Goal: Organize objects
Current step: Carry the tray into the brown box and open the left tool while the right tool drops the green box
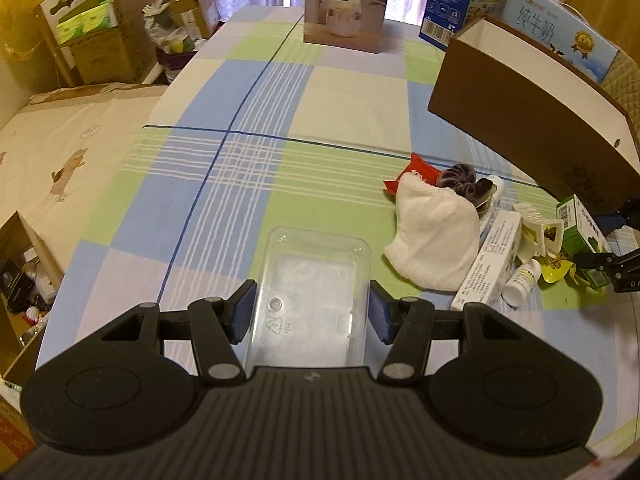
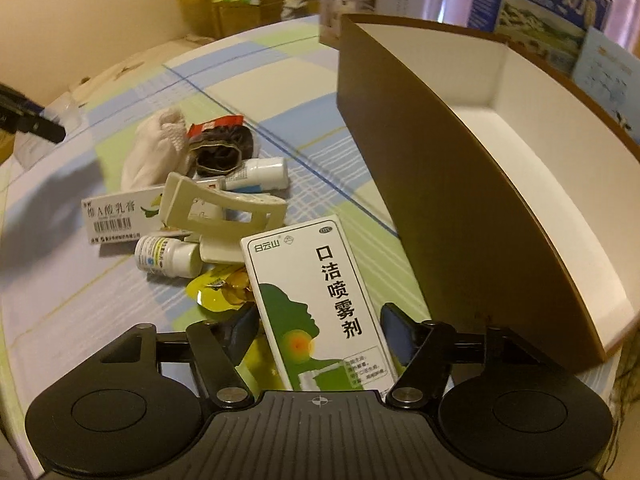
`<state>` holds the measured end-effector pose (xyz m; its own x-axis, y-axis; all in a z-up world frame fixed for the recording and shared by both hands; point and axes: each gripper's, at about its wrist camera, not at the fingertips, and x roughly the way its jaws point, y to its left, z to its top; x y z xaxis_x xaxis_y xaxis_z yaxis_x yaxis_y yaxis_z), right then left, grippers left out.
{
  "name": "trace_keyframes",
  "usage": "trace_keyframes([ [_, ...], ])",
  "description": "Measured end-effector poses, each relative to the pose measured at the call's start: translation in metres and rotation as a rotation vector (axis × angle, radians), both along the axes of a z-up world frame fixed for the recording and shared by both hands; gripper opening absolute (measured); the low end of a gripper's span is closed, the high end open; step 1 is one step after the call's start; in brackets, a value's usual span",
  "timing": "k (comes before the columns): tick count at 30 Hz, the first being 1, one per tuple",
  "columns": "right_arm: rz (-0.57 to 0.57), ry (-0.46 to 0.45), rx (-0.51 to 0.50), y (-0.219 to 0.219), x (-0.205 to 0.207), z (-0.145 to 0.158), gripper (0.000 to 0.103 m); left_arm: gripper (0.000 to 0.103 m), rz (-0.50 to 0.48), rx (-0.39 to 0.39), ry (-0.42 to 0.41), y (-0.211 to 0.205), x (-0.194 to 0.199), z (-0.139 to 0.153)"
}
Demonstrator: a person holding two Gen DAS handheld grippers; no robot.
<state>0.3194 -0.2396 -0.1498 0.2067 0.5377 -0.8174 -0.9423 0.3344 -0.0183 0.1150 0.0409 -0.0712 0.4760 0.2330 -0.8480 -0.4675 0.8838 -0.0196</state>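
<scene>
1. Right wrist view: the green-and-white throat spray box (image 2: 316, 304) sits between the fingers of the right gripper (image 2: 320, 334), tilted, its far end over the pile. The left pad looks close against its edge and the right pad just beside its other edge, so I judge it gripped, though I cannot see firm contact on both sides.
2. Just to the right stands the brown cardboard box (image 2: 460, 220), white inside, and as much of its floor as shows is bare. Nothing appears to have gone in yet.
3. Left wrist view: the left gripper (image 1: 312, 312) has its blue pads against both sides of a clear plastic tray (image 1: 312, 292), holding it low over the checked tablecloth (image 1: 224, 184). The tray is empty too.
4. Now the pile, still unsorted, near the brown box: a white cloth (image 2: 152, 152), a dark scrunchie (image 2: 220, 148) with a red packet (image 2: 212, 124) touching it, a small tube (image 2: 260, 174), a beige clip (image 2: 216, 208), a white ointment carton (image 2: 120, 216), a small white pill bottle (image 2: 168, 254) and a yellow sachet (image 2: 220, 288).
5. My read: very early. One item is in hand, both containers are empty, and nearly all the sorting is left.
</scene>
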Motion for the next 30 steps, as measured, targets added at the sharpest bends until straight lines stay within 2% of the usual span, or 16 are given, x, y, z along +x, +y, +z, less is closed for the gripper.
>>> trace_keyframes([
  [2, -0.003, -0.008, 0.011, -0.001, -0.002, 0.003, 0.053, 0.053, 0.001, 0.002, 0.004, -0.001, 0.001, 0.000],
  [6, -0.059, 0.023, 0.042, -0.007, -0.006, 0.018, 0.052, 0.053, -0.022, 0.007, 0.007, -0.004, 0.007, 0.003],
  [13, -0.278, 0.052, 0.113, -0.019, -0.024, 0.057, 0.052, 0.053, -0.150, 0.022, -0.019, -0.011, 0.037, 0.020],
  [21, -0.535, 0.096, 0.212, -0.036, -0.024, 0.106, 0.052, 0.053, -0.369, 0.040, -0.074, -0.027, 0.104, 0.047],
  [26, -0.664, 0.128, 0.301, -0.037, -0.006, 0.133, 0.052, 0.053, -0.495, 0.062, -0.132, -0.050, 0.154, 0.067],
  [30, -0.747, 0.107, 0.334, -0.029, 0.015, 0.146, 0.052, 0.053, -0.554, 0.043, -0.178, -0.064, 0.196, 0.078],
])
